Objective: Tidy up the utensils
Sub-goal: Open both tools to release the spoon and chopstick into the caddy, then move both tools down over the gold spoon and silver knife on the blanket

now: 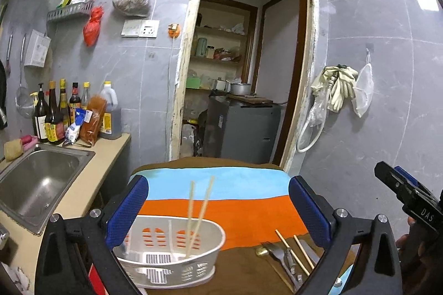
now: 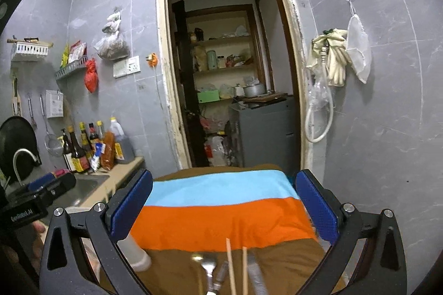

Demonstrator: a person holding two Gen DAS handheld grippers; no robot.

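Both wide, holding nothing: left gripper point(image 1: 218, 212) over white basket point(image 1: 177, 261) with chopsticks point(image 1: 199, 214), right gripper point(image 2: 224, 212) above utensils point(image 2: 229, 272), possibly fork plus knife.

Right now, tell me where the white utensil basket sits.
In the left wrist view the white basket sits low and left of centre on the striped cloth, between the open left gripper's fingers, with two chopsticks standing in it and loose cutlery to its right.
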